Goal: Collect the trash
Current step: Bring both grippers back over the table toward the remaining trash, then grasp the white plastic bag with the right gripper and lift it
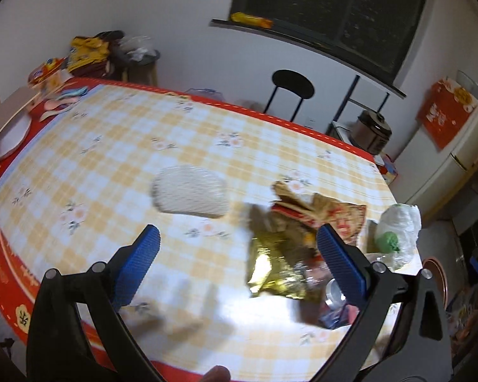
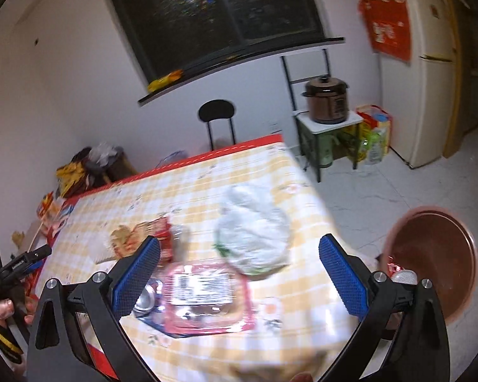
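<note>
Both claws hang spread wide over the checked table (image 1: 111,146), empty. Left gripper (image 1: 237,254) hovers above a crumpled gold wrapper (image 1: 271,267), with a white foam net (image 1: 191,192) lying further toward the table's middle. Right gripper (image 2: 239,264) sits over a clear plastic tray (image 2: 204,299) with a label and a white plastic bag (image 2: 255,235) near the table's right edge. Beyond that edge, a brown bin (image 2: 430,261) holds some scraps at its near rim.
</note>
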`<action>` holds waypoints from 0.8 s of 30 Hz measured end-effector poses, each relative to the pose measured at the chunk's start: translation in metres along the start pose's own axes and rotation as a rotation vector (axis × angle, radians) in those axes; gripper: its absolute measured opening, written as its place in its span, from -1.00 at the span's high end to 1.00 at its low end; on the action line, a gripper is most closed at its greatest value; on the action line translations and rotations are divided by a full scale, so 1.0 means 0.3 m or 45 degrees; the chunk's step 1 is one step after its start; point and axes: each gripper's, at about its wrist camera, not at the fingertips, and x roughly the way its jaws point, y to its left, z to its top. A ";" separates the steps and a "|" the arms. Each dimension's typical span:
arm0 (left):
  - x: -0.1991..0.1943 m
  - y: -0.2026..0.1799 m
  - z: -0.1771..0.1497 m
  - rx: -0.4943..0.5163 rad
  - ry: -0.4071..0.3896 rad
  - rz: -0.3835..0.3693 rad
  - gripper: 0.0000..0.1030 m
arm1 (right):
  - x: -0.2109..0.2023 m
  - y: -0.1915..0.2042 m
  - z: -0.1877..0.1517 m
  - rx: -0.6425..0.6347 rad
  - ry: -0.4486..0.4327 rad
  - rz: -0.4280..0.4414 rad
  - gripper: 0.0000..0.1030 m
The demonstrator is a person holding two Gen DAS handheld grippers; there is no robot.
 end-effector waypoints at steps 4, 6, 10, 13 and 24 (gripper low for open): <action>-0.013 0.122 0.010 -0.036 0.005 0.019 -0.89 | 0.044 0.133 0.003 -0.025 0.014 0.026 -0.90; -0.012 0.157 0.016 -0.052 0.004 0.020 -0.89 | 0.056 0.173 -0.001 -0.041 0.023 0.019 -0.90; -0.002 0.237 0.031 -0.078 0.004 0.014 -0.89 | 0.090 0.236 -0.013 -0.044 0.054 -0.008 -0.90; 0.027 0.294 0.033 -0.096 0.023 -0.001 -0.89 | 0.108 0.264 -0.025 -0.046 0.073 -0.042 -0.90; 0.153 0.389 0.048 -0.119 0.085 -0.069 -0.89 | 0.171 0.276 -0.048 -0.098 0.110 -0.234 -0.90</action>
